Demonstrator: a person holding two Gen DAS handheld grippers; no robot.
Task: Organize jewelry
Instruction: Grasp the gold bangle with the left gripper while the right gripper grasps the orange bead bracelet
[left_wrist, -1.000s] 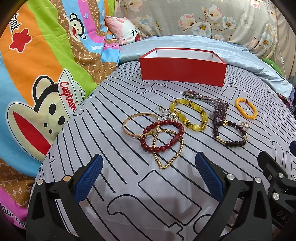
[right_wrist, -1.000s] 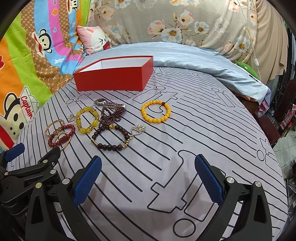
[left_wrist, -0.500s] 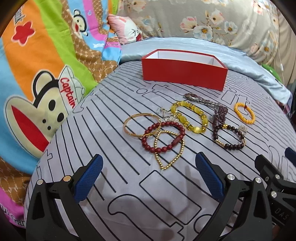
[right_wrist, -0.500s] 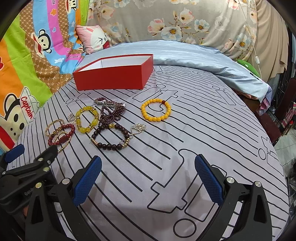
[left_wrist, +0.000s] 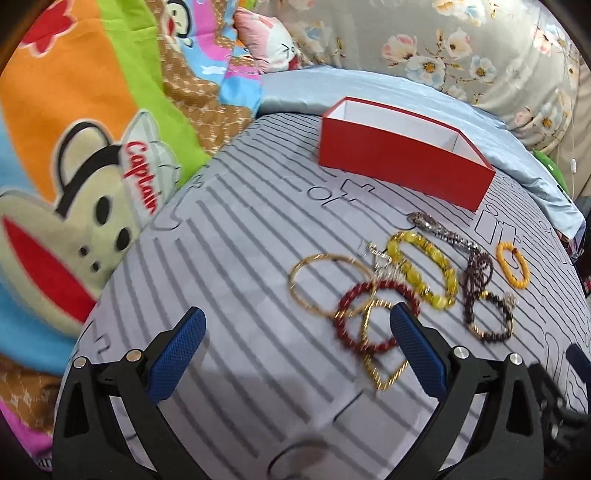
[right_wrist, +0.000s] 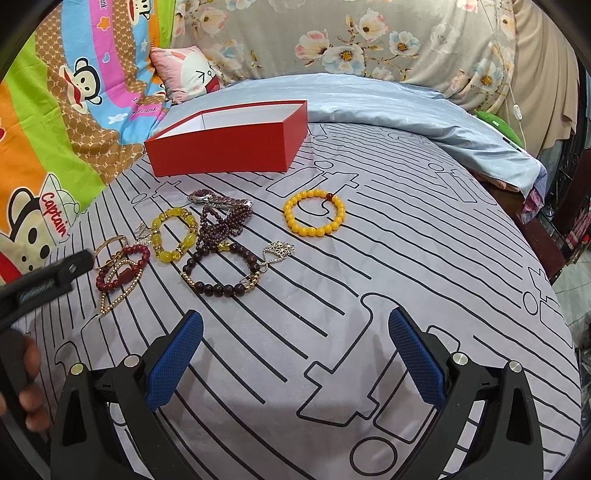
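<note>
An open red box (left_wrist: 402, 164) (right_wrist: 229, 146) stands at the back of the grey striped bed cover. In front of it lie several bracelets: a gold bangle (left_wrist: 295, 286), a red bead bracelet (left_wrist: 345, 325) (right_wrist: 140, 254), a yellow stone bracelet (left_wrist: 421, 269) (right_wrist: 173, 236), a dark bead bracelet (left_wrist: 491, 317) (right_wrist: 221, 273), an orange bead bracelet (left_wrist: 511, 264) (right_wrist: 314, 216) and a gold chain (left_wrist: 384, 376). My left gripper (left_wrist: 295, 350) is open and empty, left of the red bracelet. My right gripper (right_wrist: 291, 358) is open and empty, in front of the jewelry.
A colourful monkey-print blanket (left_wrist: 74, 147) lies along the left. A pale blue quilt (right_wrist: 388, 107) and floral fabric (right_wrist: 369, 40) sit behind the box. The bed's right edge (right_wrist: 546, 266) drops to a dark frame.
My left gripper has swung left and forward toward the red bracelet and gold bangle; its view is blurred by motion. My right gripper has barely moved.
</note>
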